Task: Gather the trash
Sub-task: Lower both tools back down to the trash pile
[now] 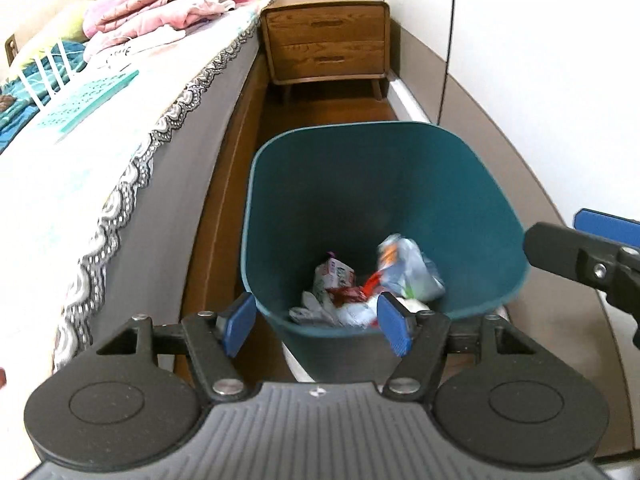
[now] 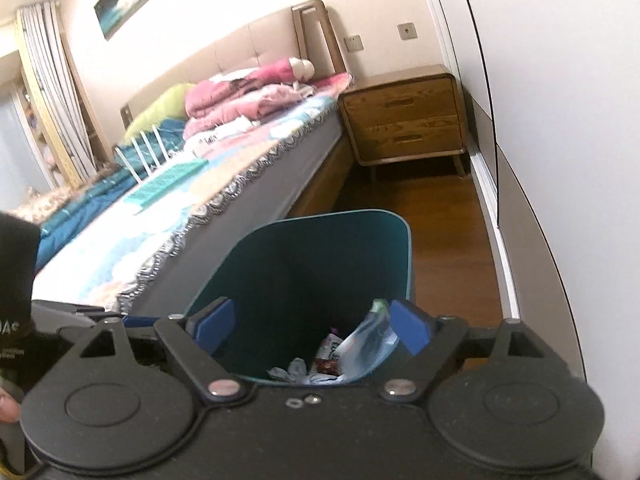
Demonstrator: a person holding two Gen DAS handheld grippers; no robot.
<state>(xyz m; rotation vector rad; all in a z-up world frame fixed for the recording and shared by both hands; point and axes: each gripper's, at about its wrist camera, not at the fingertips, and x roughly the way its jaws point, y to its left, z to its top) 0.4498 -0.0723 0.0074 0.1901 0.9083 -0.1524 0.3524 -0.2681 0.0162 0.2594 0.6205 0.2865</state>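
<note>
A teal waste bin point(image 1: 440, 184) stands on the wooden floor between the bed and the wall. Inside it lie crumpled wrappers point(image 1: 340, 292) and a clear plastic bottle point(image 1: 408, 268). My left gripper point(image 1: 317, 325) hangs open over the bin's near rim with nothing between its blue pads. In the right wrist view the same bin point(image 2: 320, 240) is just ahead. My right gripper point(image 2: 314, 326) is open above its mouth and holds nothing. The bottle point(image 2: 368, 344) lies below it, inside the bin. One finger point(image 1: 560, 246) of the right gripper shows at the right edge of the left wrist view.
The bed point(image 1: 120, 152), with a lace-edged cover, blankets and a teal booklet on it, runs along the left. A wooden nightstand point(image 1: 328, 36) stands beyond the bin. A white wardrobe wall point(image 1: 520, 60) closes the right side. A dark sleeve point(image 2: 16, 264) shows at the left.
</note>
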